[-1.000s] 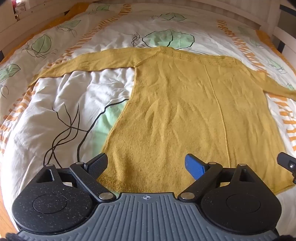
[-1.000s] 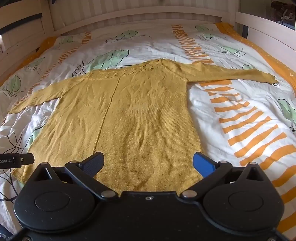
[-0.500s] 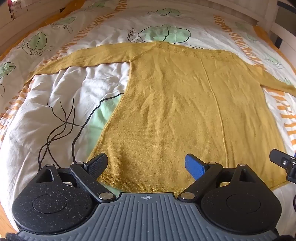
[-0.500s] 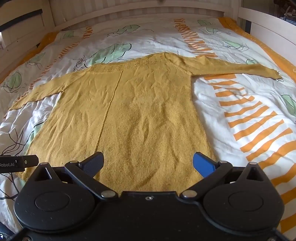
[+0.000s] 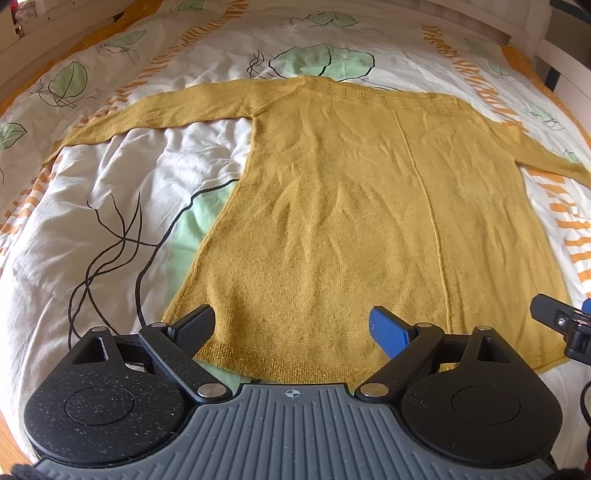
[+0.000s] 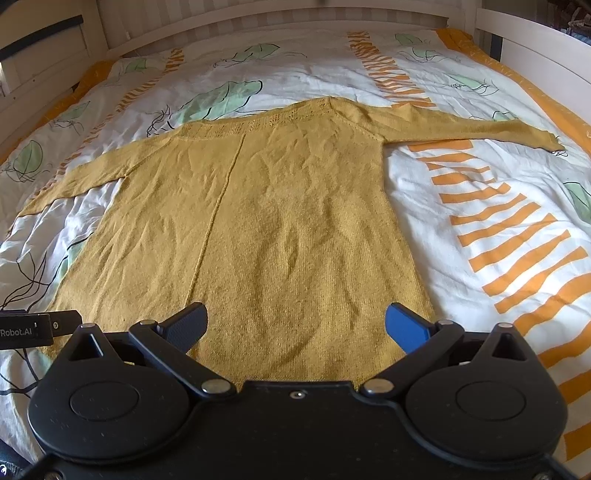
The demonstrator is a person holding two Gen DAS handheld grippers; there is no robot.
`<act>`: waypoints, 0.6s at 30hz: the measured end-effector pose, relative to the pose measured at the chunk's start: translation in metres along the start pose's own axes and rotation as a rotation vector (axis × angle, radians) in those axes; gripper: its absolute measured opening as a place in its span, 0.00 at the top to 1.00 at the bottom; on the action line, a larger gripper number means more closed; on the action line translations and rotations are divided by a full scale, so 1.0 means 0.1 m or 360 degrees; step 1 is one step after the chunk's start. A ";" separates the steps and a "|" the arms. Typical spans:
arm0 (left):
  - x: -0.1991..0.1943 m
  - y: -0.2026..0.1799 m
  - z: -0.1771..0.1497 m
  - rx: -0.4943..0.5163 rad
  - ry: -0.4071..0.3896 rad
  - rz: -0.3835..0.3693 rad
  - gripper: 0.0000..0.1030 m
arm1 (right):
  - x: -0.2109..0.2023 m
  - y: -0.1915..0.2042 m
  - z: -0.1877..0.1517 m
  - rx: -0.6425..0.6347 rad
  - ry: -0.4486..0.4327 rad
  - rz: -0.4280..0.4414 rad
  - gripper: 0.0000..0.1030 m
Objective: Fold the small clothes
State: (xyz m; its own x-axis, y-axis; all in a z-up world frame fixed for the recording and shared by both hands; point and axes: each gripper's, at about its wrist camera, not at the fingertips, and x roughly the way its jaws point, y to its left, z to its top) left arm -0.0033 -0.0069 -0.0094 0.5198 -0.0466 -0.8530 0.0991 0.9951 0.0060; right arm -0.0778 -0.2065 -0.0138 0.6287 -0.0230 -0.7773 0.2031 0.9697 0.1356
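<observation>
A mustard-yellow knit sweater [image 5: 369, 221] lies flat on the bed, hem toward me, both sleeves spread out sideways. It also shows in the right wrist view [image 6: 266, 221]. My left gripper [image 5: 291, 328] is open and empty, hovering over the left part of the hem. My right gripper [image 6: 295, 325] is open and empty over the right part of the hem. The right gripper's tip [image 5: 557, 321] shows at the right edge of the left wrist view. The left gripper's tip [image 6: 37, 328] shows at the left edge of the right wrist view.
The sweater lies on a white duvet [image 5: 92, 221] printed with green leaves and orange stripes. A pale wooden bed frame [image 6: 258, 18] runs along the far end and the right side [image 6: 535, 48].
Both grippers have moved forward and lower toward the sweater's hem. The sweater fills more of each view. Both grippers stay open.
</observation>
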 end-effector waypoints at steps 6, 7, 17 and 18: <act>0.02 0.01 0.02 -0.0006 0.0013 -0.0003 0.12 | 0.03 0.02 0.00 -0.0006 0.0009 0.0006 0.01; 0.02 0.01 0.02 -0.0008 0.0014 -0.0004 0.12 | 0.03 0.03 0.01 -0.0007 0.0012 0.0006 0.01; 0.07 0.03 0.04 -0.0014 0.0041 -0.0009 0.12 | 0.09 0.06 0.02 -0.0012 0.0034 0.0026 0.01; 0.07 0.03 0.04 -0.0015 0.0044 -0.0010 0.12 | 0.09 0.06 0.02 -0.0012 0.0036 0.0027 0.01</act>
State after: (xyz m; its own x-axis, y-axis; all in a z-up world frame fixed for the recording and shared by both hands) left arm 0.0044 -0.0044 -0.0135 0.4954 -0.0508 -0.8672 0.0946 0.9955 -0.0043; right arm -0.0691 -0.2015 -0.0185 0.6149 -0.0009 -0.7886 0.1868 0.9717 0.1446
